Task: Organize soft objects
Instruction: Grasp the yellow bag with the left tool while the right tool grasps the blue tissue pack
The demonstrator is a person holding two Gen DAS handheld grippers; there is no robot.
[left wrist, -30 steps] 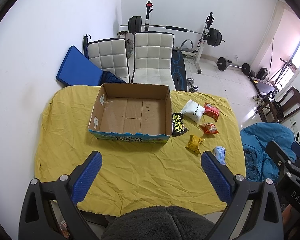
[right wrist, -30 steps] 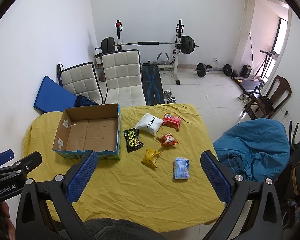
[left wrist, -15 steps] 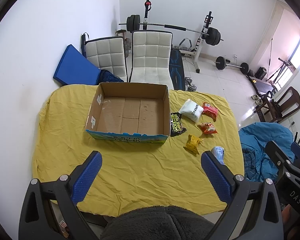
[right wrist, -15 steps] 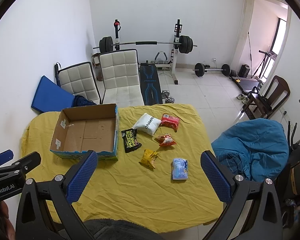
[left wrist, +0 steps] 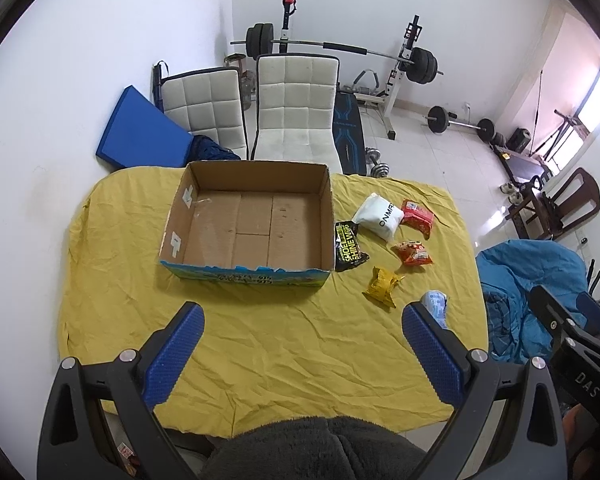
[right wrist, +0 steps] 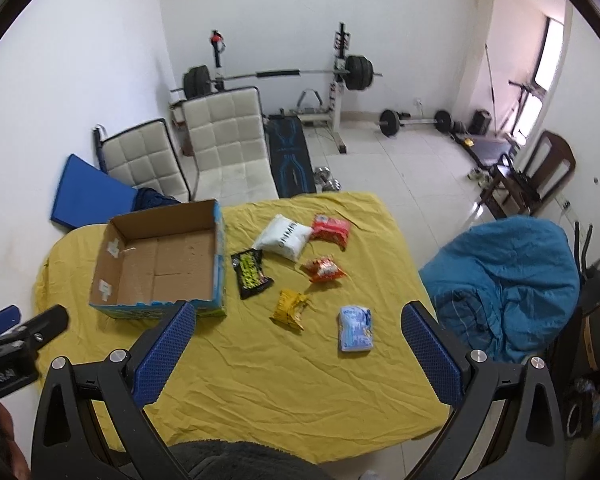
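Left hand-held gripper (left wrist: 302, 344): jaws wide, empty, hovering over the near worktop (left wrist: 260, 344), likely staged facing the cardboard box (left wrist: 248, 224).
Right hand-held gripper (right wrist: 298, 344): jaws wide, empty, aimed toward the packets.
Soft objects, all on the yellow cloth right of the box, none boxed: black pouch (right wrist: 251, 273) touching the box wall, white pack (right wrist: 286, 236), red packet (right wrist: 331, 229), orange packet (right wrist: 323, 269), yellow packet (right wrist: 289, 309), blue packet (right wrist: 355, 329).
Change: both views sit slightly nearer the worktop than a second earlier; items unmoved.

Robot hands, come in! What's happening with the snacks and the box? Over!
Left tool open, right tool open, both holding nothing. Six packets on the yellow cloth, box holds nothing. Nothing in the way.
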